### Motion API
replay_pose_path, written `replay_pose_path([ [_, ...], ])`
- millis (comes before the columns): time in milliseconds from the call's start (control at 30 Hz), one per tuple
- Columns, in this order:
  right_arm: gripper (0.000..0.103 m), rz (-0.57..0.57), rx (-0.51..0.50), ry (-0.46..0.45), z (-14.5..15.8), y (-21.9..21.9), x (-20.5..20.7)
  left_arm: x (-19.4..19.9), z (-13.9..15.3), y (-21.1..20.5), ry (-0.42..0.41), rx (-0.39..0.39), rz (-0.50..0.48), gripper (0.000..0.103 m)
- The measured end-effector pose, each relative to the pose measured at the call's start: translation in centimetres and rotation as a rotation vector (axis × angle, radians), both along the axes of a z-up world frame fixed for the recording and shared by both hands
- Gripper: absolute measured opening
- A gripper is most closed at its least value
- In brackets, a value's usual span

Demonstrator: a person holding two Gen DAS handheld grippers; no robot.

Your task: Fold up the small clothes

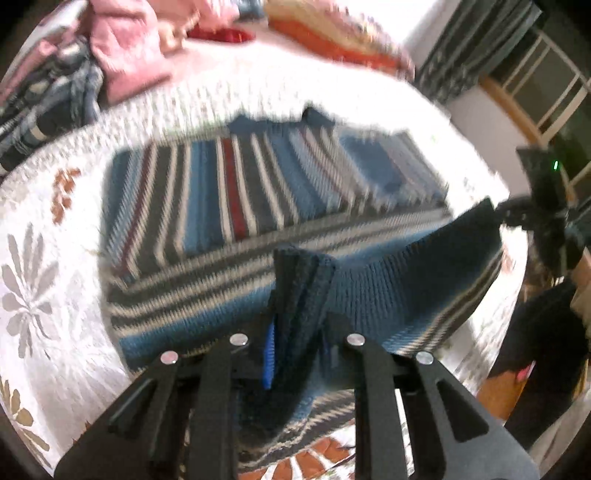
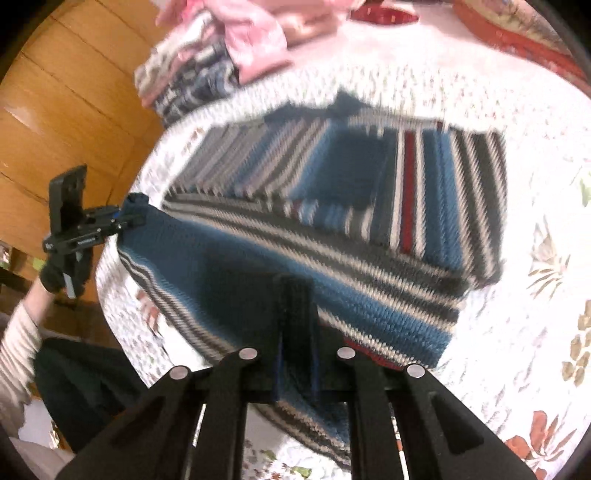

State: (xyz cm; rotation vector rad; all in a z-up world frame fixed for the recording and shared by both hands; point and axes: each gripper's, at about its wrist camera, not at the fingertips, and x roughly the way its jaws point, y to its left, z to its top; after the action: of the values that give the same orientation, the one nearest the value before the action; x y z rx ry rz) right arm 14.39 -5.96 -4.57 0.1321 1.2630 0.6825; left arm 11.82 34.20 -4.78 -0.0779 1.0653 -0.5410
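Note:
A knitted sweater [image 1: 258, 192] with blue, grey, white and red stripes lies on a white floral bedspread [image 1: 48, 258]. Its near hem is lifted off the bed and stretched between both grippers. My left gripper [image 1: 299, 291] is shut on a bunched fold of the dark blue hem. At the far right of that view, my right gripper [image 1: 496, 214] pinches the hem's other corner. In the right wrist view, the right gripper [image 2: 295, 310] is shut on the sweater [image 2: 424, 199] hem, and the left gripper [image 2: 129, 218] holds the far corner at left. Both views are motion-blurred.
A pile of clothes [image 1: 55, 96] with a pink garment [image 1: 129, 48] sits at the bed's far left. An orange-edged pillow [image 1: 332, 33] lies at the back. A wooden cabinet [image 2: 66, 110] stands beside the bed, a window [image 1: 546, 81] opposite. A striped sleeve [image 2: 18, 343] shows at lower left.

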Motion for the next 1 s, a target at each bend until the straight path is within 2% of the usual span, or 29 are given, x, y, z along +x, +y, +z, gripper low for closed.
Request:
replay_pose_path([
  [267,0.011,-0.128,0.089,-0.091,5.4,-2.4,3.2,3.3,4.4,1.2,-0.127,-0.143,0.163,0.016],
  [400,0.011,-0.181,0.083,-0.112,6.6,-2.5,6.5,5.6,5.6,1.2,-0.173,-0.137,0.207,0.016],
  [533,0.011,-0.241,0.056,-0.118,6.8,-2.5,10.9,9.3,4.7,1.5,-0.166,-0.130,0.274,0.016],
  [700,0.011,-0.275,0.031,-0.100,4.7,-2.1,15.2,13.8,2.2,1.3,-0.133,-0.103,0.340,0.017],
  [833,0.011,-0.270,-0.044,-0.075,1.5,-1.1,17.8,15.9,-0.4,0.9,-0.092,-0.077,0.369,0.016],
  [1000,0.011,-0.282,-0.068,-0.034,-1.9,-0.7,19.3,17.7,-3.7,0.5,-0.046,-0.026,0.384,0.017],
])
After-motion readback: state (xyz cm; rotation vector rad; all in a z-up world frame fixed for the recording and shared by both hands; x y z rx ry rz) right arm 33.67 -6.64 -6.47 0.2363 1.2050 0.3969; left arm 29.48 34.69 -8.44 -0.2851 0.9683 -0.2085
